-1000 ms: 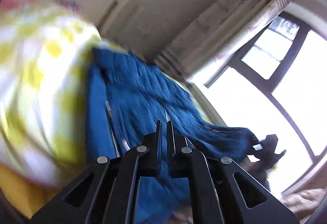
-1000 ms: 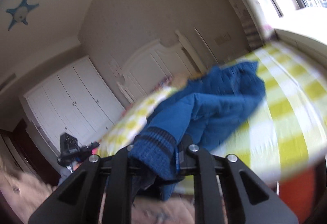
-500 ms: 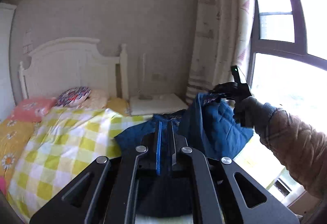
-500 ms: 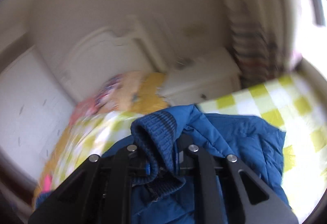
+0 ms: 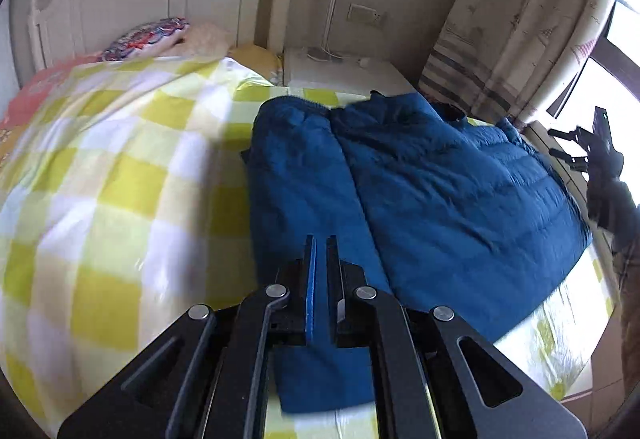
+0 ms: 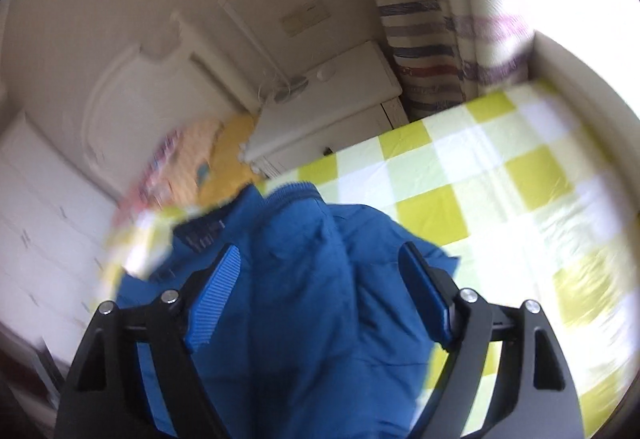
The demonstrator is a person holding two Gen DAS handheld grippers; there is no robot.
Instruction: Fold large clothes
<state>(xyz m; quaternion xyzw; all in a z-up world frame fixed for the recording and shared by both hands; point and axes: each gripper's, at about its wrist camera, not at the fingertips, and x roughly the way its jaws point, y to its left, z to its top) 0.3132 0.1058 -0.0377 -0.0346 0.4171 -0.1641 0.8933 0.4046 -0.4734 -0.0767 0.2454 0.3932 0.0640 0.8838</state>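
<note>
The jacket [image 5: 440,191] looked soft and puffy; left gripper [image 5: 319,251] pinched its hem, right gripper [image 6: 320,279] spread wide.

A plain deep-blue quilted jacket [image 5: 448,175] lies on a yellow-and-white checked bedspread [image 5: 100,179]; the black grippers carry ribbed bright-blue finger pads [image 6: 214,295]; the curtain [image 5: 500,39] is beige, grey-striped.
</note>
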